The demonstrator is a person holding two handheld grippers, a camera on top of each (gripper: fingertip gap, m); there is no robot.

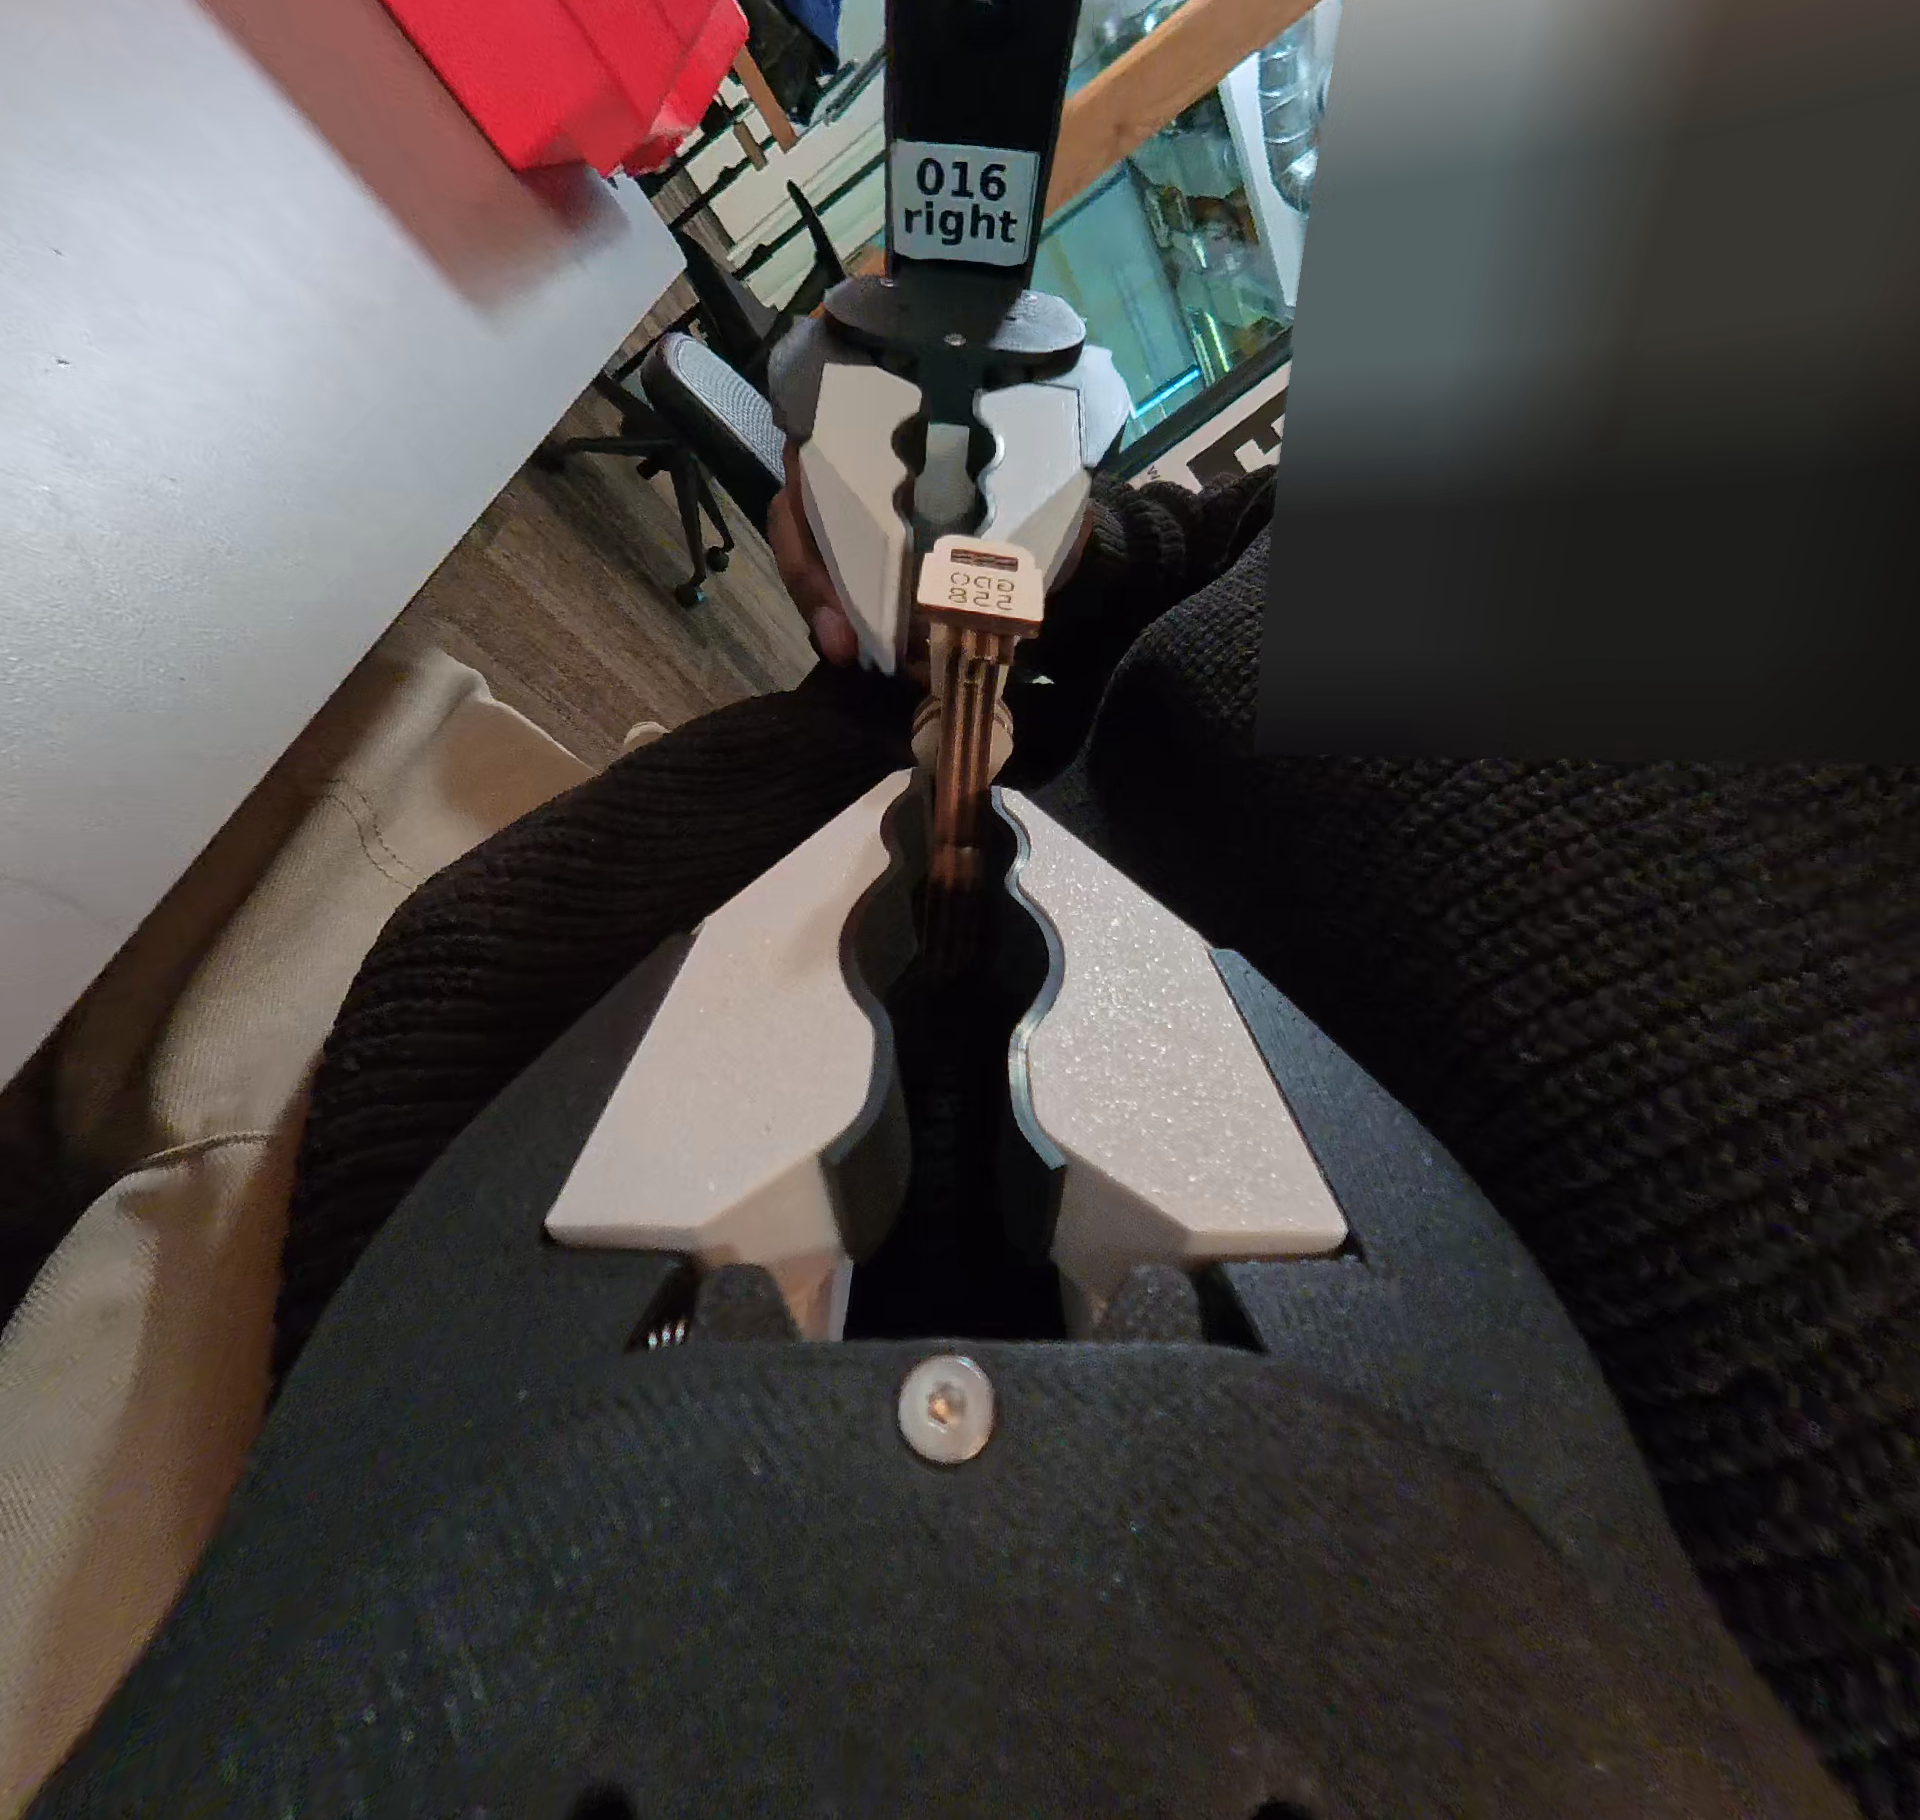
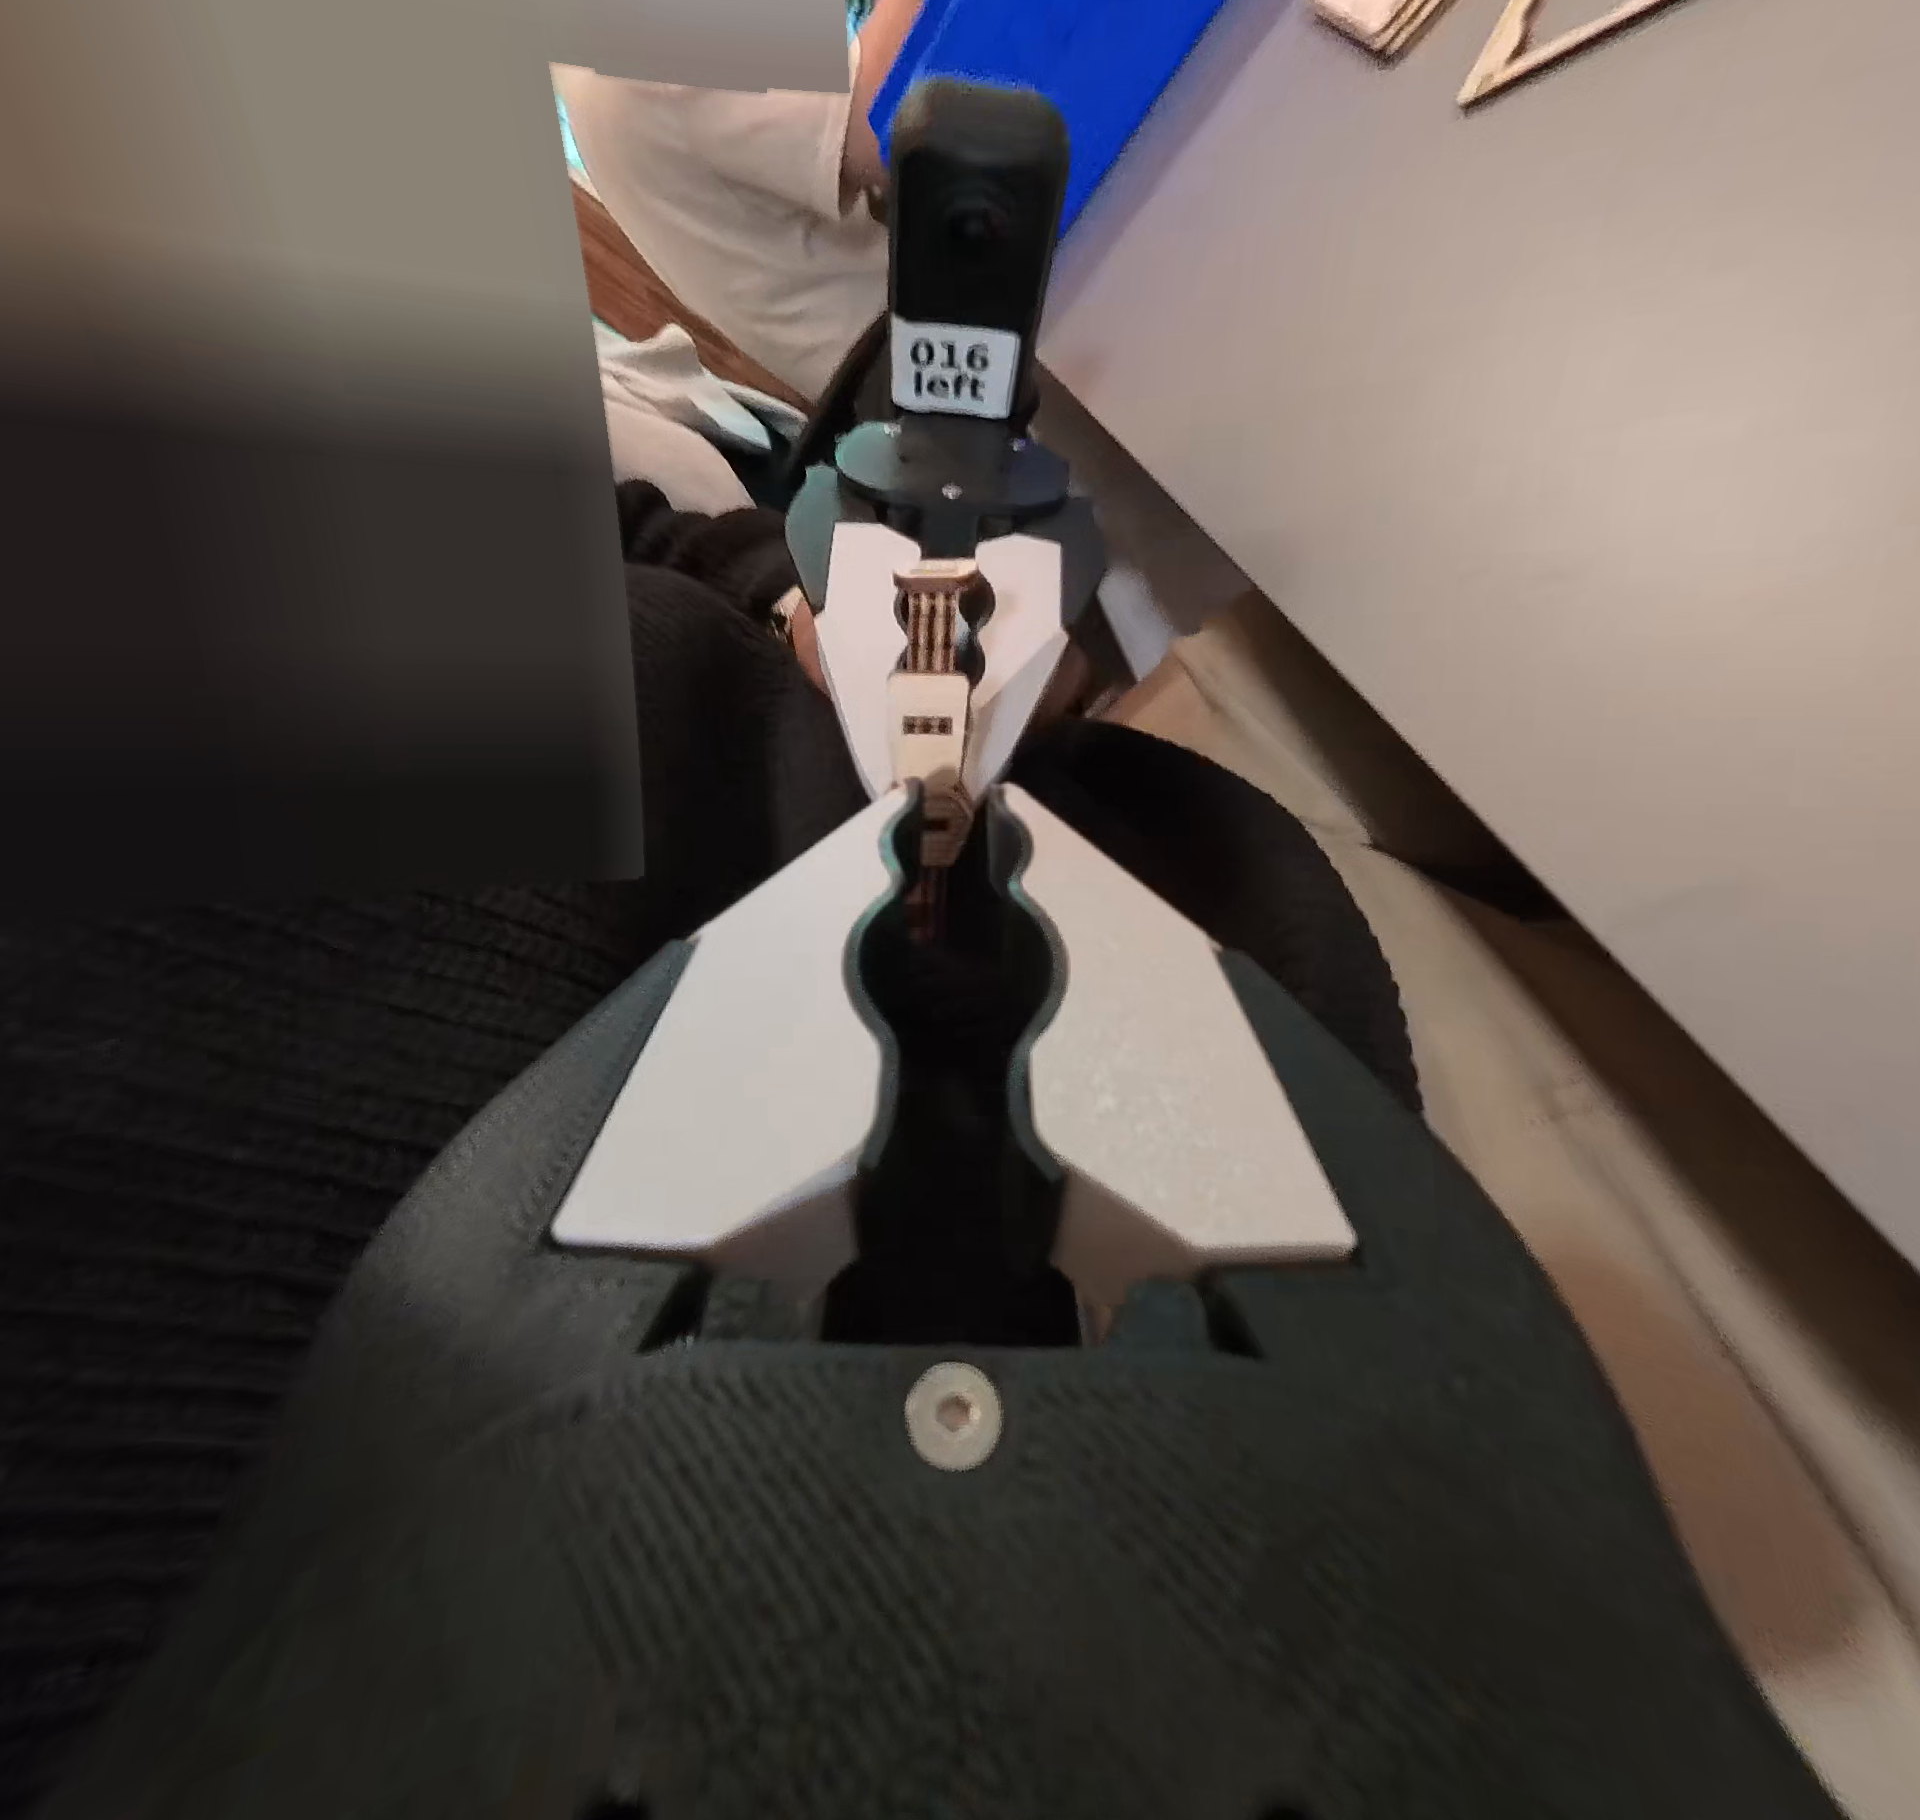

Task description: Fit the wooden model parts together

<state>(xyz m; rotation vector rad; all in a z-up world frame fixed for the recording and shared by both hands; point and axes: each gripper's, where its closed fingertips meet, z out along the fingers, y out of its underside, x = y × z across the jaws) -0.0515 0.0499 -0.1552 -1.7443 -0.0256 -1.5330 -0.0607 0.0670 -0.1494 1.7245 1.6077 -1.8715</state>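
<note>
Beside the table edge (image 1: 582,336), left tool (image 1: 953,794) and right tool (image 2: 948,802) pinching wooden model (image 1: 961,731)

The grey table (image 1: 260,336) edges one side; a black sweater (image 1: 1455,1043) crowds close below.

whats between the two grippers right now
Only the wooden model part, gripped at each end by the left gripper and the right gripper. Both wrist views show it.

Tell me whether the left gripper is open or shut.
Shut on the wooden part: the left gripper pinches the layered wood at its tips. The right gripper clamps its far end.
</note>
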